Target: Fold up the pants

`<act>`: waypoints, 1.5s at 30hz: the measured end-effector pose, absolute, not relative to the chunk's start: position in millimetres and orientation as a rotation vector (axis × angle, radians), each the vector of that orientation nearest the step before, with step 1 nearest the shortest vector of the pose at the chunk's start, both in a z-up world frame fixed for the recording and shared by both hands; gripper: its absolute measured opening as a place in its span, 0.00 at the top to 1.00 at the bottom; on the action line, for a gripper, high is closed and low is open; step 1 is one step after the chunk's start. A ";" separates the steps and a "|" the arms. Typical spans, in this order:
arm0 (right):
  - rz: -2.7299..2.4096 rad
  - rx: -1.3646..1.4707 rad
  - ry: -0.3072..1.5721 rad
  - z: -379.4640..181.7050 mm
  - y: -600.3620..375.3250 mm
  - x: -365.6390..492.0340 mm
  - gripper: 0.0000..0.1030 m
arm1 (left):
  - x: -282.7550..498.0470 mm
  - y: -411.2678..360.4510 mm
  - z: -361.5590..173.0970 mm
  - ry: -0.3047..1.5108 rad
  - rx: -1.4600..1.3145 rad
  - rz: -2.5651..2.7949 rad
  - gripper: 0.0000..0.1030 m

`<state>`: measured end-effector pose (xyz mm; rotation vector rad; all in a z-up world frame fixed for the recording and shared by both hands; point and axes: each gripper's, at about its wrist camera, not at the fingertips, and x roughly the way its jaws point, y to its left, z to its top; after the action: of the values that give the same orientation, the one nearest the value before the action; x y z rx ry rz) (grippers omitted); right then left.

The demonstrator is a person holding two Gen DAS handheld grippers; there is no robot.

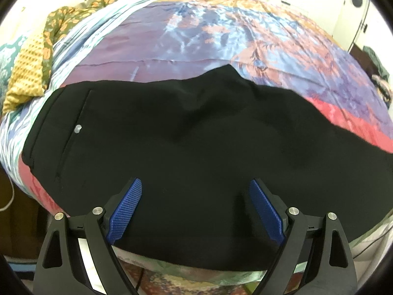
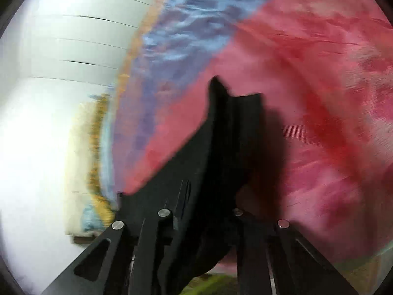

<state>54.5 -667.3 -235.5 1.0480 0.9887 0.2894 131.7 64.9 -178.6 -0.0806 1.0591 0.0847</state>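
Note:
Black pants [image 1: 186, 142] lie spread across a bed with a colourful printed cover [image 1: 186, 36]; the waistband end with a small silver button [image 1: 78, 128] is at the left. My left gripper [image 1: 195, 196] is open just above the pants' near part, its blue pads [image 1: 127, 209] wide apart and empty. In the blurred right wrist view, my right gripper [image 2: 208, 196] is shut on an end of the black pants [image 2: 228, 127], lifted above the pink part of the cover [image 2: 319, 98]. The right fingertips are hidden by the cloth.
A yellow and green patterned cloth [image 1: 41, 49] is heaped at the bed's far left corner. White cupboards [image 1: 353, 12] stand beyond the bed at the right. A white wall [image 2: 49, 73] fills the left of the right wrist view.

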 end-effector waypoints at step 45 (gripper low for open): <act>0.359 0.233 0.731 -149.1 -344.2 24.4 0.00 | 157.6 2.9 -170.2 1.134 -0.158 -0.252 0.89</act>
<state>24.4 -344.2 -149.1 0.2328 0.7312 0.3589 157.6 2.9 -170.2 -0.1580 1.1344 -0.2516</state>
